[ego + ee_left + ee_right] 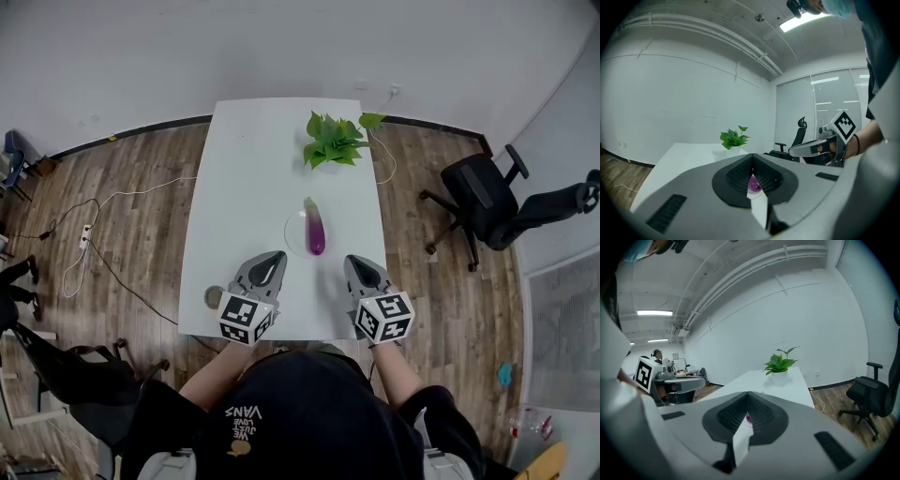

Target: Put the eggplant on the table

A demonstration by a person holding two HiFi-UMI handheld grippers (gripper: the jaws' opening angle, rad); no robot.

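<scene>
A purple eggplant (316, 229) with a pale green stem end lies on a clear round plate (292, 236) in the middle of the white table (244, 187). My left gripper (274, 257) hovers near the table's front edge, just left of the plate, shut and holding nothing. My right gripper (358, 263) is level with it on the plate's right, also shut and empty. In the left gripper view a sliver of the eggplant (753, 184) shows past the closed jaws; the right gripper view gives a smaller purple glimpse of the eggplant (748, 417).
A potted green plant (333, 141) stands at the table's far right. A small round lid-like object (214, 297) sits at the front left corner. A black office chair (487, 202) is on the floor to the right, and cables run across the floor on the left.
</scene>
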